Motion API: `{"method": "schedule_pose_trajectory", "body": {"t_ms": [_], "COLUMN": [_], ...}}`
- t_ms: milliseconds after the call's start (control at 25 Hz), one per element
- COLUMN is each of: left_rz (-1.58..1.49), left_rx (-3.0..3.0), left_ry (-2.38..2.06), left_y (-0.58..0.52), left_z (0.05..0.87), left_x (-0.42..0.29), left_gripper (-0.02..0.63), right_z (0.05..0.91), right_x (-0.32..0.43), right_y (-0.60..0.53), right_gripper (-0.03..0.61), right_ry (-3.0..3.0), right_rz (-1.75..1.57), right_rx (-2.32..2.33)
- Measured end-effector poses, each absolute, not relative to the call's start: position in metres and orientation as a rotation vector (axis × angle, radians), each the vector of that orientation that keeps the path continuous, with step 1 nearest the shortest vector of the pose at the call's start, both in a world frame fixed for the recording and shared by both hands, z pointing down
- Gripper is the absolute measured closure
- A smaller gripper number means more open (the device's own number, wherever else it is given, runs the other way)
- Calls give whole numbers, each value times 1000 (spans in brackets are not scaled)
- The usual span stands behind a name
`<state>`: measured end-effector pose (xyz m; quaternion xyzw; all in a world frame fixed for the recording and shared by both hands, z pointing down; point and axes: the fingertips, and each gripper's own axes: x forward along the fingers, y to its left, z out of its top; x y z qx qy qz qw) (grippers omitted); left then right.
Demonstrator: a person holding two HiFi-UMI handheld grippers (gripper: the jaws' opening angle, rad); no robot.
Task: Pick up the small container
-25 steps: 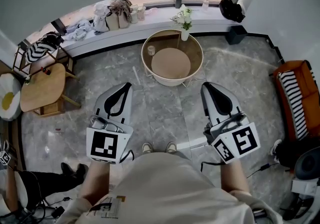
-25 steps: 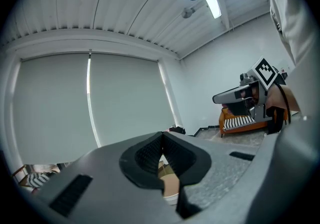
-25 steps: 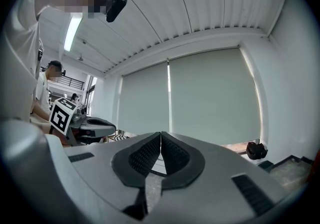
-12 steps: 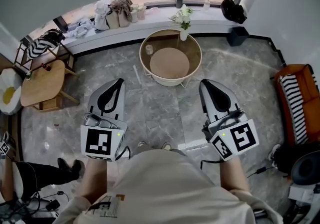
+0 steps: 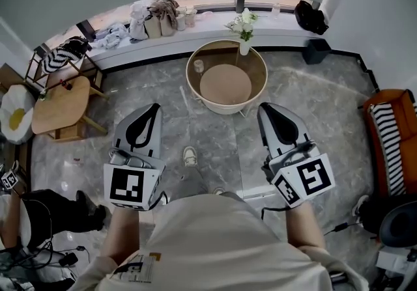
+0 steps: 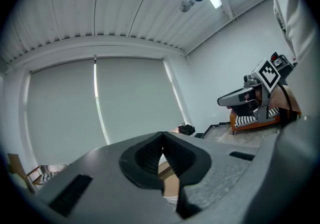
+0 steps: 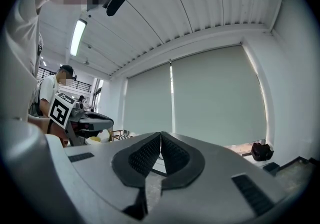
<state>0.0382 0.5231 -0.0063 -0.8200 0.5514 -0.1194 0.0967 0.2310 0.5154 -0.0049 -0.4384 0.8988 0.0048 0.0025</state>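
Note:
The small container (image 5: pixel 198 66) is a pale cup standing on the left part of a round glass-topped table (image 5: pixel 258 62) ahead of me. My left gripper (image 5: pixel 154 109) and right gripper (image 5: pixel 266 108) are held side by side over the marble floor, short of the table and pointing toward it. Both are shut with nothing between the jaws. In the left gripper view the left gripper (image 6: pixel 161 140) has its ribbed pads (image 6: pixel 147 154) pressed together. The right gripper (image 7: pixel 160 138) looks the same in its own view, aimed at the window blinds.
A vase of white flowers (image 5: pixel 244 30) stands at the table's far rim. A window ledge (image 5: pixel 215 15) carries bags and clothes. A wooden side table (image 5: pixel 60 105) is at left, an orange sofa (image 5: pixel 391 137) at right. One shoe (image 5: pixel 189 155) is stepped forward between the grippers.
One foot has stepped forward between the grippers. Both grippers stayed shut and level, drifting only slightly in the view.

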Motion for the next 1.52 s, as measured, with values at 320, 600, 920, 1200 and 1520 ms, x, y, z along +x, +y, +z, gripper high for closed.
{"method": "schedule_pose_trajectory", "body": {"t_ms": [320, 600, 920, 1200, 1520], "left_rz": [-340, -353, -321, -328, -357], "left_rx": [-2435, -2463, -2507, -2528, -2571], "left_ry": [1624, 1622, 1662, 1651, 1628], "left_y": [499, 463, 390, 303, 201], "left_z": [16, 41, 53, 49, 47], "left_x": [30, 14, -24, -55, -92], "left_gripper": [606, 606, 606, 606, 606], "right_z": [22, 47, 60, 55, 50], "right_x": [218, 201, 162, 124, 89], "right_y": [495, 454, 380, 299, 196], "right_gripper": [571, 571, 571, 571, 571], "right_ry": [2833, 2859, 2912, 2945, 2936], "right_rz": [-7, -28, -42, -36, -76], "right_rx": [-1371, -1391, -1385, -1395, -1466]}}
